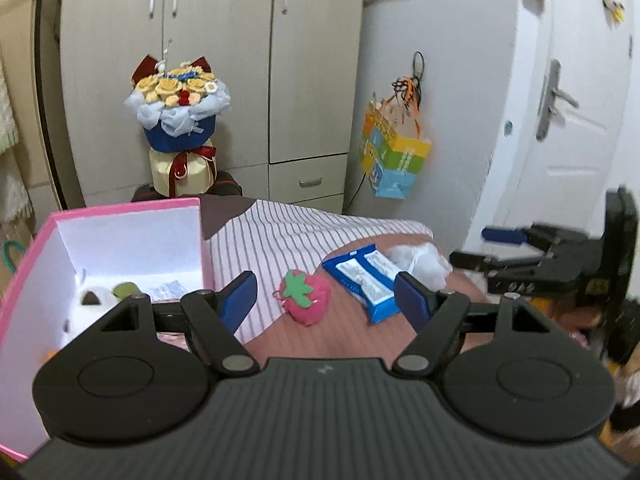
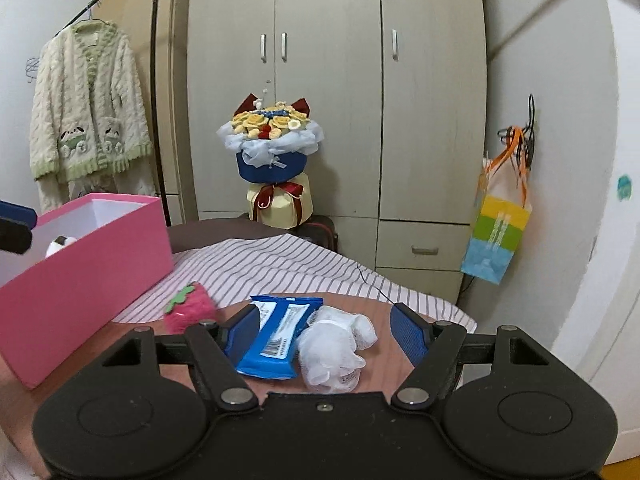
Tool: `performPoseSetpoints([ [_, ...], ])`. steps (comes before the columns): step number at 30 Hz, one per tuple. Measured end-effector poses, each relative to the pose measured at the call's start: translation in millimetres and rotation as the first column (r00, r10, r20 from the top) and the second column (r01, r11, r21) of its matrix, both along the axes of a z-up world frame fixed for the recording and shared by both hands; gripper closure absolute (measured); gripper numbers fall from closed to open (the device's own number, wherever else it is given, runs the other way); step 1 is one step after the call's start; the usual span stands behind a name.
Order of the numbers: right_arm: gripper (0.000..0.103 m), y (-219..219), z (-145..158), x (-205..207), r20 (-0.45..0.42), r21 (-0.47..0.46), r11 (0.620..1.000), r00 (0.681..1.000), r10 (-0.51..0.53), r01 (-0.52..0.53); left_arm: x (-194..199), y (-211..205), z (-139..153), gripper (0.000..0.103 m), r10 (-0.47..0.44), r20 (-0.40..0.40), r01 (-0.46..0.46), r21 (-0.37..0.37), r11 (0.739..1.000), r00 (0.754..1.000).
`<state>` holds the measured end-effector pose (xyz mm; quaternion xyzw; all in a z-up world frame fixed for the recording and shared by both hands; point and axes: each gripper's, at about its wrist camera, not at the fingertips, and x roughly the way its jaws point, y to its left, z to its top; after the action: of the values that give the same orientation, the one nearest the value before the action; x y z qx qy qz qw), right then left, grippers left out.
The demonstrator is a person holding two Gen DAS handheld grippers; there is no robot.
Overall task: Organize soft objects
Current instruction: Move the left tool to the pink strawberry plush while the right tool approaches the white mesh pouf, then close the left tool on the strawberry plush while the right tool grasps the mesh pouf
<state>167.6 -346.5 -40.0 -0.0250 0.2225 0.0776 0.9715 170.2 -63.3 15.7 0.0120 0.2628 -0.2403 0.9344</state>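
Bed [image 2: 304, 264]: pink box [image 2: 92, 276]; strawberry plush [image 2: 192, 308]; blue packet [image 2: 276, 332]; white mesh bundle [image 2: 336, 352]

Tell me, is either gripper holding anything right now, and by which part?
Nothing is held. The left gripper stands open above the strawberry plush; the right gripper stands open over the blue packet and white mesh puff, pads touching neither.

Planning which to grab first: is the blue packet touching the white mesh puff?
Touching. The right wrist view shows the white mesh puff pressed against the blue packet along its right edge, no gap.
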Motion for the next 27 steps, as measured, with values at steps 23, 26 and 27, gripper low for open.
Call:
performPoseSetpoints([
  [23,0.036,-22,-64,89,-0.186,0.163,0.986,0.980,0.066,-0.036,105,-79,-100,0.030,0.244,-0.115,-0.240,0.047,0.970,0.963],
  [26,0.049,-19,-67,91,-0.201,0.157,0.986,0.976,0.083,-0.051,115,-83,-114,0.030,0.272,-0.184,-0.257,0.100,0.961,0.945],
  [27,0.052,-19,-68,91,-0.204,0.152,0.987,0.976,0.081,-0.051,118,-83,-118,0.030,0.275,-0.217,-0.256,0.112,0.960,0.937],
])
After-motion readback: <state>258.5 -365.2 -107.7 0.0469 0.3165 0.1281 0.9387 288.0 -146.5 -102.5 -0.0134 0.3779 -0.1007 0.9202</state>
